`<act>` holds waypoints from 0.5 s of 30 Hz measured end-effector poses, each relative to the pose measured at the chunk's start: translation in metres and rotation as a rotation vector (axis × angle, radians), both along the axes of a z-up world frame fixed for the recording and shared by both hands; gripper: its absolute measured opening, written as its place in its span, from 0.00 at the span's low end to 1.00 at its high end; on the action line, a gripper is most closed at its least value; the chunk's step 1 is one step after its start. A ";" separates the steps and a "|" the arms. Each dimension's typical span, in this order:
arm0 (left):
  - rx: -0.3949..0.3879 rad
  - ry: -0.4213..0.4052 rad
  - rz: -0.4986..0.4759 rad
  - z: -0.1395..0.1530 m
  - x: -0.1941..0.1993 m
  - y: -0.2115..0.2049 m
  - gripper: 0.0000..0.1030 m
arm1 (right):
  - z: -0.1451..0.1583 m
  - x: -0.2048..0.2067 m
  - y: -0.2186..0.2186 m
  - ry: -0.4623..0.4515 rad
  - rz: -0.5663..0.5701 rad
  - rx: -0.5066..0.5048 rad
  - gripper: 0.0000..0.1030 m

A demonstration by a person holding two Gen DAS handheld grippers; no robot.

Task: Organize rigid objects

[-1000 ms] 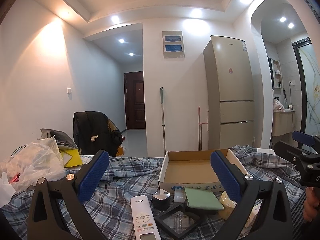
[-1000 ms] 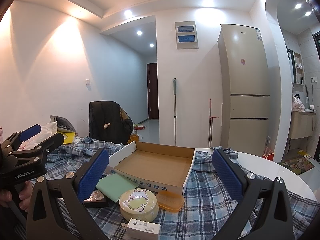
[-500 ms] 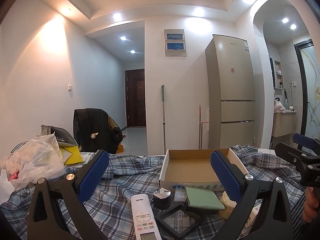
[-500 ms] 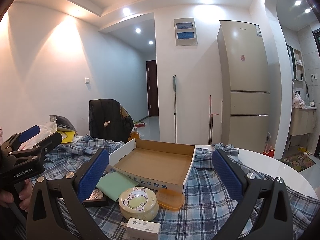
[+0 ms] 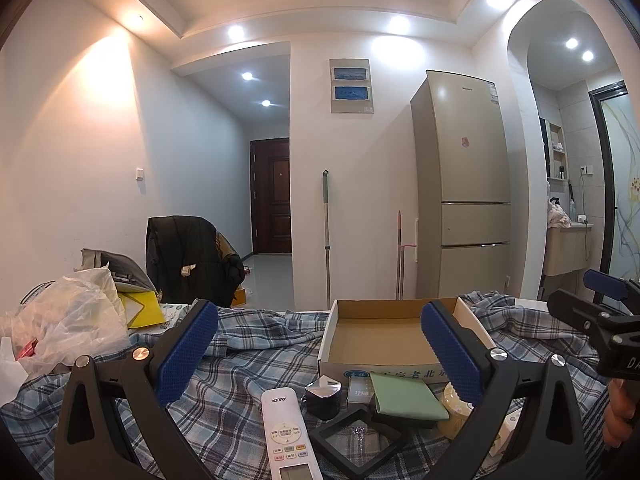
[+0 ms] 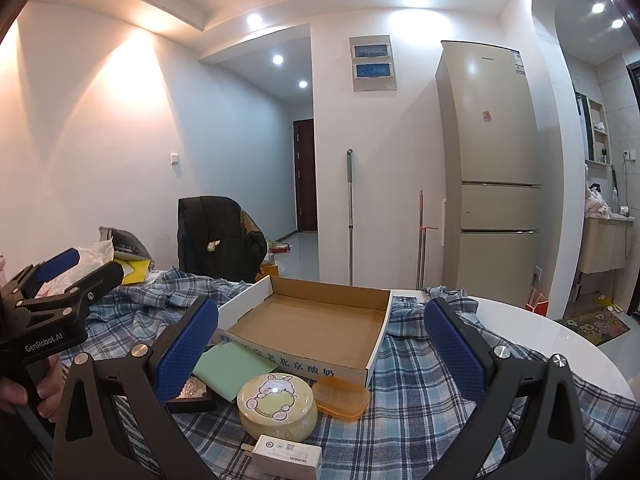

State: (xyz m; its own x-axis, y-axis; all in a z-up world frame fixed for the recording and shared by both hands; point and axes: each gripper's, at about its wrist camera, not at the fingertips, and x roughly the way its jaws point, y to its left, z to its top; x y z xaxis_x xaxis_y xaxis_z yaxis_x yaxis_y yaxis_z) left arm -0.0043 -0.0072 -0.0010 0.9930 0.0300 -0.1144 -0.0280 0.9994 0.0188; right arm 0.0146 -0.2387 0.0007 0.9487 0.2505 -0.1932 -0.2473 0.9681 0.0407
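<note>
An empty cardboard box [image 5: 380,330] [image 6: 316,320] sits on the plaid cloth. In front of it lie a white remote [image 5: 286,428], a small dark faceted box [image 5: 323,394], a black square frame [image 5: 356,440], a green flat case [image 5: 404,392] [image 6: 230,364], a round yellow rabbit tin [image 6: 277,404], an orange lid [image 6: 340,396] and a white charger [image 6: 286,452]. My left gripper [image 5: 320,354] is open above the remote and frame, holding nothing. My right gripper [image 6: 320,350] is open above the tin, also holding nothing. Each gripper shows at the other view's edge, held by a hand.
A plastic bag [image 5: 68,320] and yellow item [image 5: 142,308] crowd the table's left. A chair with a black jacket [image 5: 188,258] stands behind. The white round table edge [image 6: 560,344] shows at right. A fridge [image 5: 464,216] and mop [image 5: 327,236] stand by the far wall.
Both views have tilted slightly; the box and items sit a little lower in frame. Both grippers stay open and nothing on the table has moved.
</note>
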 end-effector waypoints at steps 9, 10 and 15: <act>0.024 -0.050 0.008 0.004 -0.009 -0.006 1.00 | 0.010 0.010 0.005 0.066 -0.028 -0.047 1.00; 0.030 -0.064 0.011 0.006 -0.012 -0.007 1.00 | 0.014 0.009 0.006 0.072 -0.027 -0.055 1.00; -0.028 -0.092 -0.006 0.022 -0.023 0.004 1.00 | 0.047 0.001 0.011 0.065 -0.041 -0.080 1.00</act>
State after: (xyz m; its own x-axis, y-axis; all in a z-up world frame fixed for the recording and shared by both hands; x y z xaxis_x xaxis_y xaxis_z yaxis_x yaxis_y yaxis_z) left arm -0.0270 -0.0036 0.0205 0.9995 0.0218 -0.0239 -0.0221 0.9997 -0.0113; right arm 0.0154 -0.2278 0.0474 0.9425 0.1931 -0.2729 -0.2069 0.9781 -0.0225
